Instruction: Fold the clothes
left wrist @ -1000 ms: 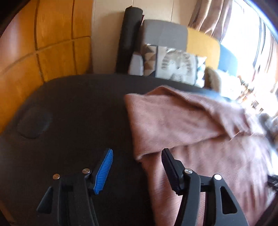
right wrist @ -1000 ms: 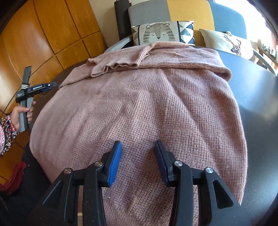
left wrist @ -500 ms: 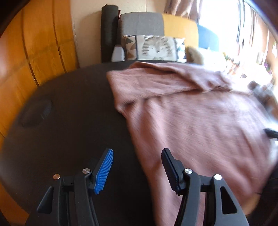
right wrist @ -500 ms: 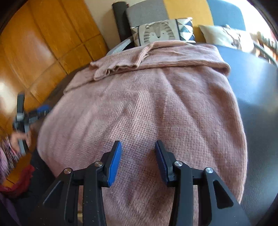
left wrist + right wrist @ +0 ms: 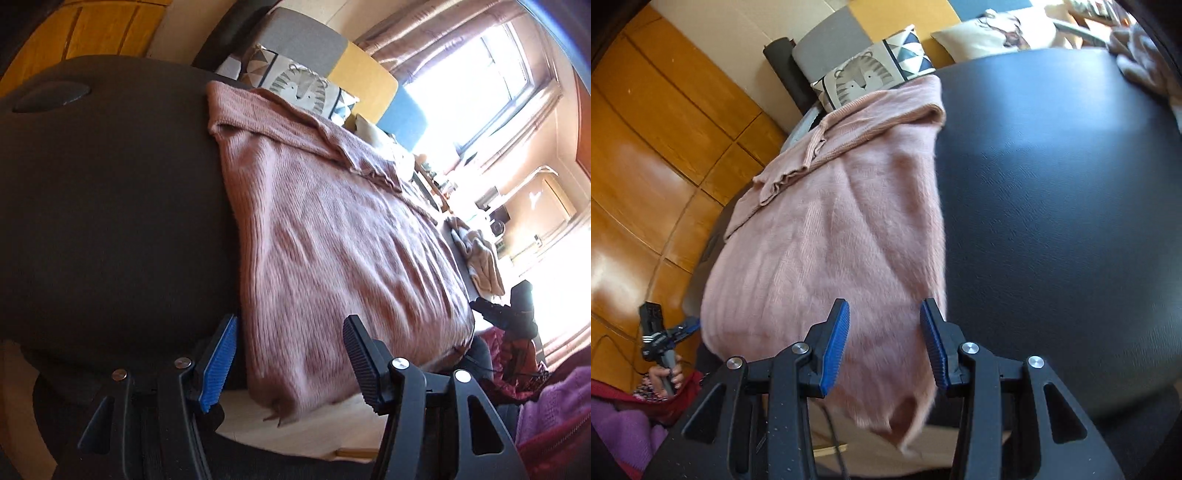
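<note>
Left gripper pose: the left gripper [image 5: 290,363] sits low at the near edge of the tabletop [image 5: 110,206], tilted, its jaws spread wide and holding nothing; the blue pad lies just beside the sweater's left edge, the black pad is in front of its hanging hem.
Right gripper pose: the right gripper [image 5: 884,341] is likewise low at the near edge, jaws spread and empty, framing the sweater's near right corner where it droops past the edge.
Sweater: the pink knit sweater [image 5: 332,236] lies flat along the dark tabletop, its far part folded over on itself near the tiger cushion [image 5: 860,79], its near hem hanging over the near edge.
Left hand: in the right wrist view the person's left hand [image 5: 666,376] grips the handle of the other gripper at the tabletop's left side.
Change from earlier frames: both grippers have dropped from above the sweater to the near edge and rolled sideways; the hem, earlier seen from above, now hangs between the fingers of each. Both jaws stay spread as before.
</note>
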Available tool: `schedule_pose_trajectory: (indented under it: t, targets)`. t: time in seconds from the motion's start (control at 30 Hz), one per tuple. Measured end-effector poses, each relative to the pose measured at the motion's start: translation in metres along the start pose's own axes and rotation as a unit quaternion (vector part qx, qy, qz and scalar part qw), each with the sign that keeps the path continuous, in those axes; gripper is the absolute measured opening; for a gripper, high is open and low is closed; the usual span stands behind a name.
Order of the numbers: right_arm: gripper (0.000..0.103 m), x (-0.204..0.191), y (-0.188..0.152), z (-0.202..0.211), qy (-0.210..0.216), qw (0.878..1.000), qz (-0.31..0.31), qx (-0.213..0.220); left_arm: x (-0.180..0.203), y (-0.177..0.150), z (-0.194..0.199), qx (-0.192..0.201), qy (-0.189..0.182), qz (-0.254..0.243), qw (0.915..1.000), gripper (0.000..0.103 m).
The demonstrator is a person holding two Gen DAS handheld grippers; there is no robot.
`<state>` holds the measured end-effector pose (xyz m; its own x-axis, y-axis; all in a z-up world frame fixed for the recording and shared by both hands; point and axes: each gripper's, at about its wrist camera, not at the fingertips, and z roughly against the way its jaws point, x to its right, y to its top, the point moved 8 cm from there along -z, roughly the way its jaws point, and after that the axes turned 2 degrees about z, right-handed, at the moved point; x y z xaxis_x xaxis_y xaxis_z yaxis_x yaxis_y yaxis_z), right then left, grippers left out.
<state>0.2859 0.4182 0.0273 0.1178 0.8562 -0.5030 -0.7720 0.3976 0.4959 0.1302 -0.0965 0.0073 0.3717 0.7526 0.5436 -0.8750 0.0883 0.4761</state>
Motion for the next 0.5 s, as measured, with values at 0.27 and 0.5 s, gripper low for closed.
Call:
schedule_pose_trajectory:
  t: [0.27, 0.5]
  targets:
    - [0.043, 0.02, -0.033, 0.021, -0.001, 1.0, -0.003, -0.03, -0.009, -0.033, -0.006, -0.053, -0.033, 0.018, 0.9979, 0.06]
    - [0.049, 0.019, -0.039, 0.02, 0.037, 0.999, -0.01, -0.033, -0.019, -0.037, -0.009, -0.047, -0.08, 0.062, 0.9937, 0.06]
